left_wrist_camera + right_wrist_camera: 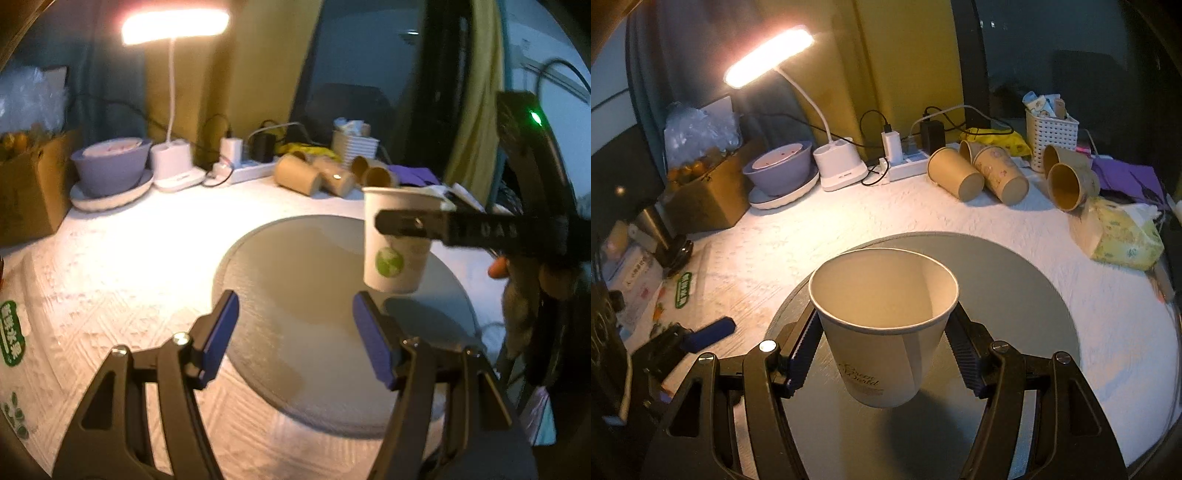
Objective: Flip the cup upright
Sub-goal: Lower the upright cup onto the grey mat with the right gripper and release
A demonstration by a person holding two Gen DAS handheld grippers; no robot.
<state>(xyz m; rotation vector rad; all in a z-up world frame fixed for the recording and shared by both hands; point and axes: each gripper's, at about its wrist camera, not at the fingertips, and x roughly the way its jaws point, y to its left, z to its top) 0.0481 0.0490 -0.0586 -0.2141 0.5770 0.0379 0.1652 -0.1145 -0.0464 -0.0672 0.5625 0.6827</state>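
The paper cup (886,332) looks matt; the round grey mat (295,266) smooth; the white tablecloth (129,266) rough-textured.

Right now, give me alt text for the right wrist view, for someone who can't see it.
The right tongs grip a white paper cup, mouth up, above a round grey mat. Behind it, brown paper cups lie on their sides on the white tablecloth, near a lit desk lamp.

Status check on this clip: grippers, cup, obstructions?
Right gripper shut on white cup, mouth up, held above grey round mat. Left gripper open, empty, low over mat. Nothing beneath the cup; brown cups lie far back.
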